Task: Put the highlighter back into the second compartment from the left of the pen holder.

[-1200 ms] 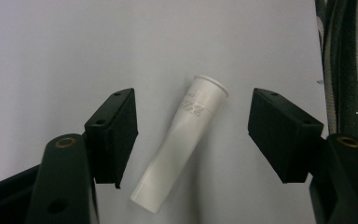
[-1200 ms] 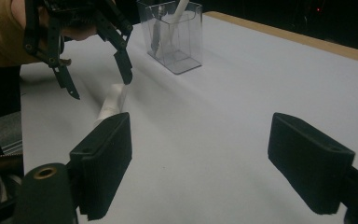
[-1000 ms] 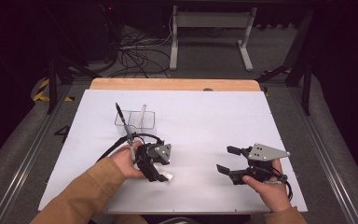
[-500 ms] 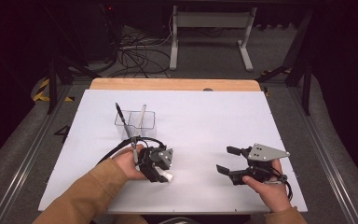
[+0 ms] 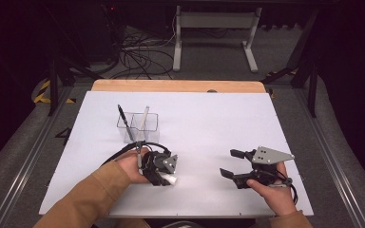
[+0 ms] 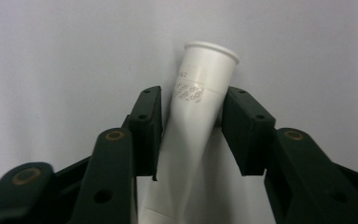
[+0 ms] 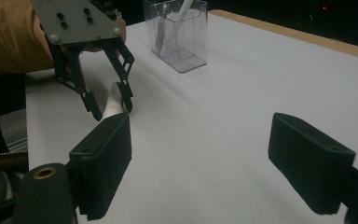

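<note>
The left gripper (image 6: 193, 135) has just been closing, and its jaws now squeeze a white tube (image 6: 193, 116) lying on the table (image 5: 209, 123). The right gripper (image 5: 232, 164) rests nearby, jaws wide apart and holding nothing.

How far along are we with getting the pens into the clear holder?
Done: a black pen and a white pen stand in the clear holder. In hand: the left tool has just been closing around the white tube on the table. Left: lifting it in. The right tool waits open.

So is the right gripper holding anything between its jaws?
No. In the right gripper view the right gripper has its jaws wide apart with only bare white table between them.
</note>
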`<move>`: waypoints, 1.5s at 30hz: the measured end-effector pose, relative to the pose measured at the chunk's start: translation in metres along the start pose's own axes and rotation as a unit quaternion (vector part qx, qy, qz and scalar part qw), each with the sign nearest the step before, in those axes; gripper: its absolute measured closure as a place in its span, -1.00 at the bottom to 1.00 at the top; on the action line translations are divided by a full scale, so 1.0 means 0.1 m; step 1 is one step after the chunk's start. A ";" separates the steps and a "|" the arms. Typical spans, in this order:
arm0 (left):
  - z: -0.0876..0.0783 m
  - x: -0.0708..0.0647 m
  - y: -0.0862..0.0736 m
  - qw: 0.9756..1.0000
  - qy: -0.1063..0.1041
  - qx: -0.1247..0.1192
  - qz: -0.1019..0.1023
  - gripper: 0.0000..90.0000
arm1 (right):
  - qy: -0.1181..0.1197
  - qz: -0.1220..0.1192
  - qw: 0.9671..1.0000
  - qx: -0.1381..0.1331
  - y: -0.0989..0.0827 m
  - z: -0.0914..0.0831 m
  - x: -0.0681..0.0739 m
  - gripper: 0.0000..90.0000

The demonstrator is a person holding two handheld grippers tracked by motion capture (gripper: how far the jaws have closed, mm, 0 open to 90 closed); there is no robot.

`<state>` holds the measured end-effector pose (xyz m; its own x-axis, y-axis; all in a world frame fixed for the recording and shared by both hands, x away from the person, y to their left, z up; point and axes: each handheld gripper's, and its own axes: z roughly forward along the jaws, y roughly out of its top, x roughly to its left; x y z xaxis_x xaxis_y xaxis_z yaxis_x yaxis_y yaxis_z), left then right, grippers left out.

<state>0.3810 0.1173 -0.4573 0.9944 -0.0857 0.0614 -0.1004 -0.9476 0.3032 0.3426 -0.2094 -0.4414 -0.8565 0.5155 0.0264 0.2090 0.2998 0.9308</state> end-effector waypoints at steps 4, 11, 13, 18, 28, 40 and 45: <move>0.00 -0.01 0.00 1.000 -0.009 -0.002 0.011 0.45 | 0.002 0.001 1.000 0.000 0.00 0.00 0.00 -0.51; -0.01 -0.02 0.01 1.000 -0.006 0.003 0.030 0.50 | 0.003 0.001 1.000 -0.001 0.00 0.00 0.00 -0.51; -0.01 -0.03 0.02 0.999 -0.004 0.006 0.037 0.51 | 0.003 0.001 1.000 0.000 0.00 0.00 0.00 -0.51; -0.03 -0.05 0.03 0.999 0.000 0.010 0.043 0.51 | 0.004 0.002 1.000 0.000 0.00 0.00 0.00 -0.51; -0.32 -0.07 0.02 0.998 0.010 -0.056 0.029 0.52 | 0.003 0.002 1.000 -0.002 0.00 0.00 -0.01 -0.51; -0.53 -0.09 0.01 0.994 0.022 -0.109 0.024 0.52 | 0.002 0.002 1.000 -0.003 0.00 0.00 -0.01 -0.51; -0.60 -0.09 0.00 0.992 0.029 -0.124 0.018 0.51 | 0.002 0.000 1.000 -0.004 0.01 0.01 -0.01 -0.51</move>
<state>0.3703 0.1365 -0.4007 0.9872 -0.0939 0.1291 -0.1482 -0.8390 0.5235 0.3443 -0.2090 -0.4409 -0.8587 0.5117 0.0290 0.2060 0.2927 0.9337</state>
